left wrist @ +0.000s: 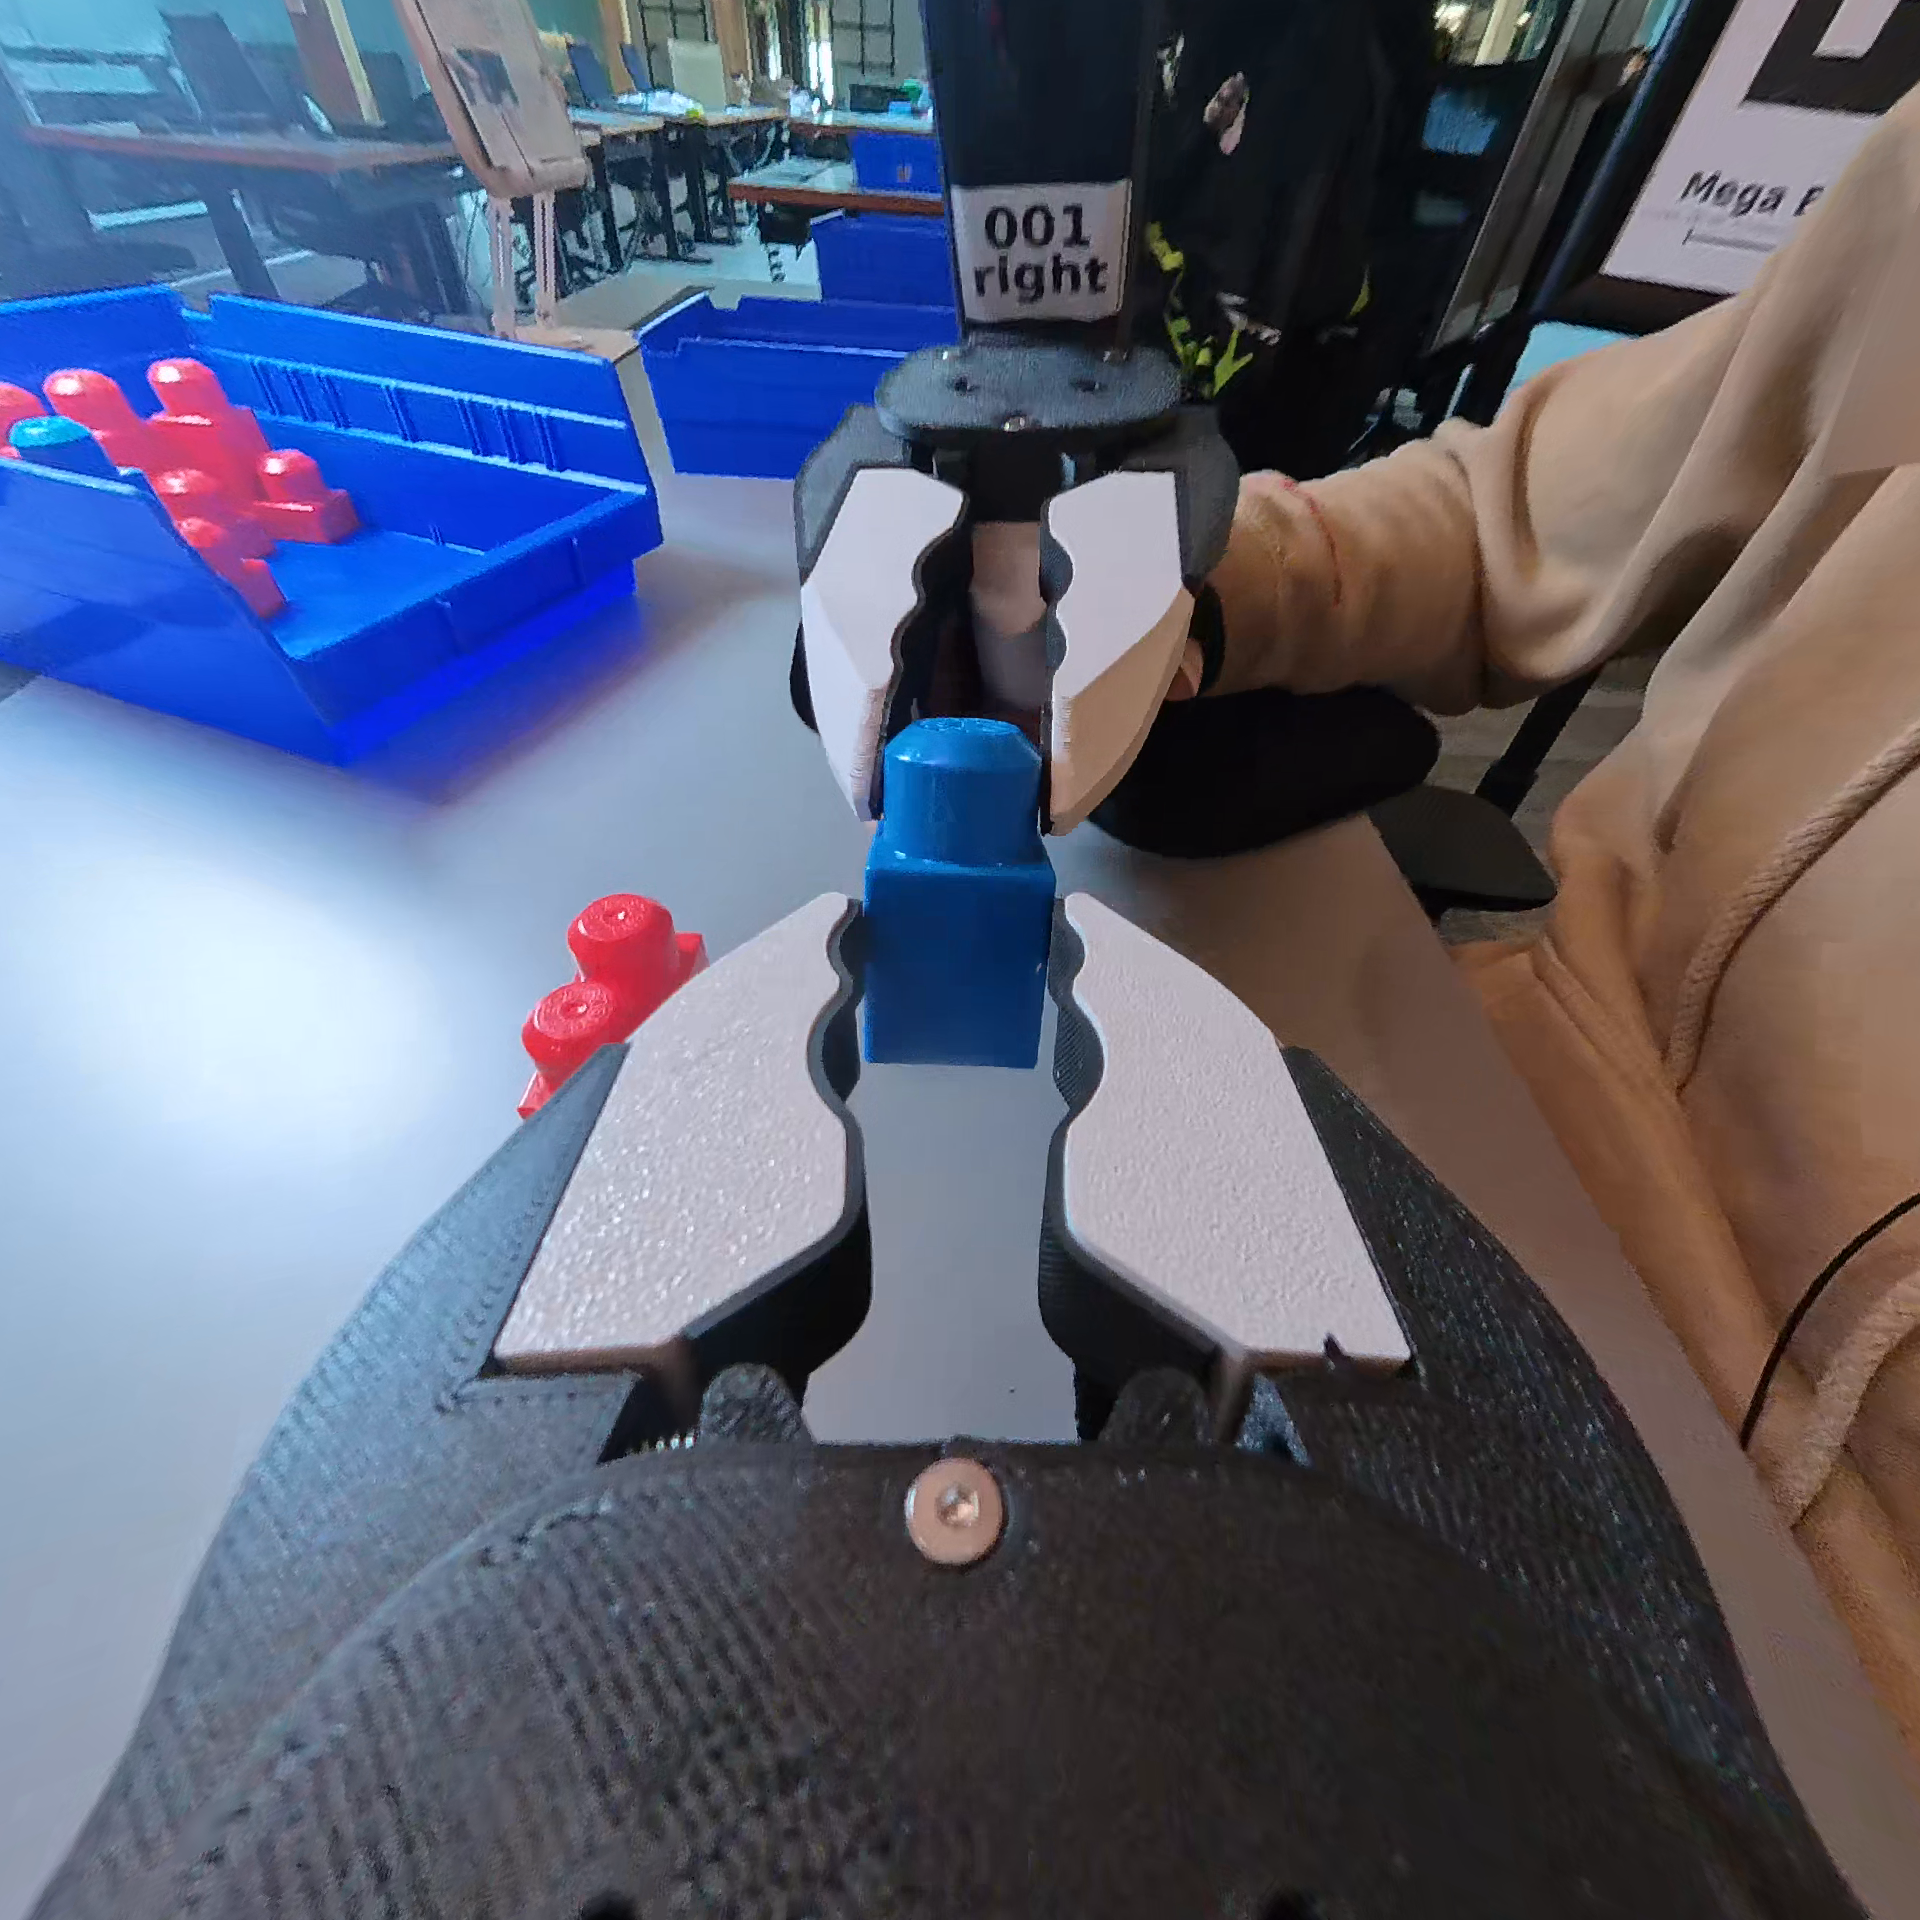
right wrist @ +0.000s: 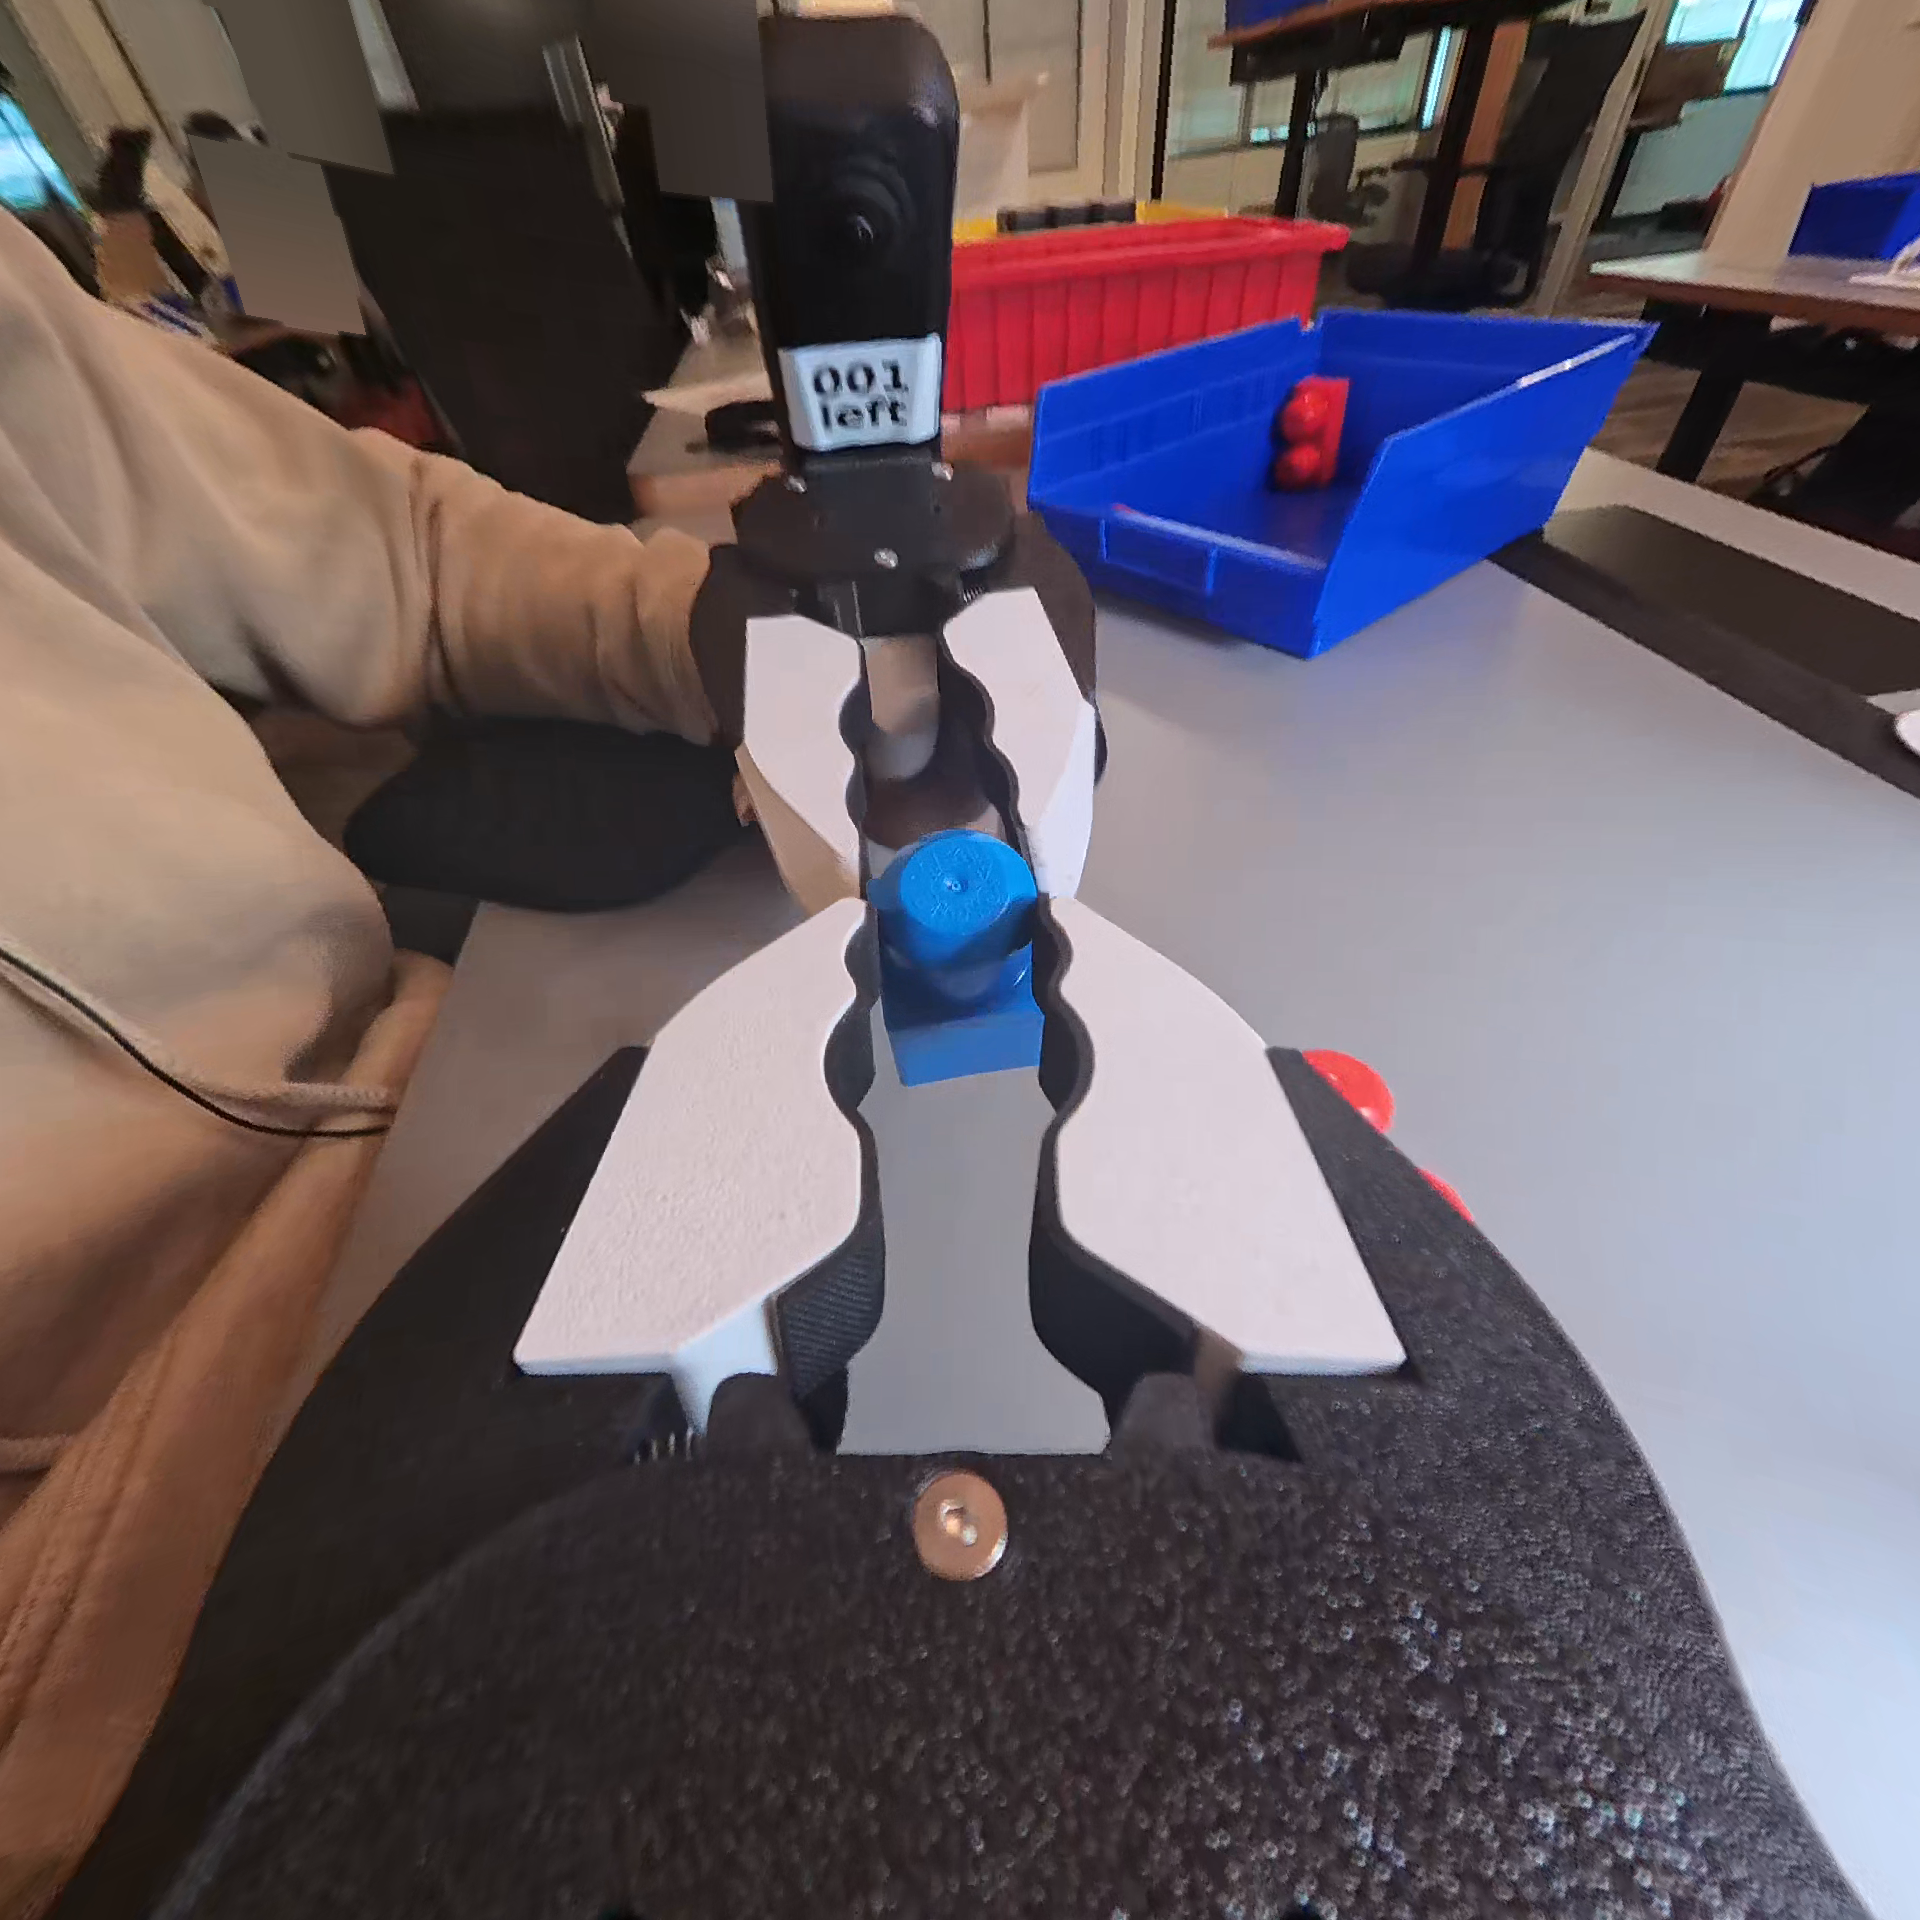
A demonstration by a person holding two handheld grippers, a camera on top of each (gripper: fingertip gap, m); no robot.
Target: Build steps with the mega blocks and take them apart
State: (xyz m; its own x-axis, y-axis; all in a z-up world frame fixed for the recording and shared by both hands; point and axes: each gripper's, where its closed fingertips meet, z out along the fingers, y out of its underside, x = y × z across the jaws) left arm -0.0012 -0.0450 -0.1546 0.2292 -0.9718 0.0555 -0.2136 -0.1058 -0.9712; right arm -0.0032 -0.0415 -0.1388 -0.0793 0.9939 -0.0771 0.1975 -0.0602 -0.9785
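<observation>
A blue single-stud mega block [left wrist: 951, 966] is held between both grippers, which face each other over the grey table [left wrist: 260, 1039]. My left gripper [left wrist: 956, 920] is shut on the block's square body. My right gripper [left wrist: 956, 790] is shut on its round stud from the far side. In the right wrist view the block [right wrist: 966, 1044] sits between my right gripper's tips [right wrist: 956, 930], with the left gripper [right wrist: 948, 883] just beyond. I cannot tell whether the block touches the table. A red two-stud block [left wrist: 613, 977] lies on the table just left of my left gripper and peeks out in the right wrist view [right wrist: 1351, 1091].
A blue bin [left wrist: 436, 644] at the far left holds several red blocks [left wrist: 208, 457] and a blue one [left wrist: 57, 442]. Another blue bin [right wrist: 1226, 551] holds a red block [right wrist: 1304, 436]; a red bin [right wrist: 1132, 301] stands behind it. The person's beige sleeves [left wrist: 1558, 582] flank the grippers.
</observation>
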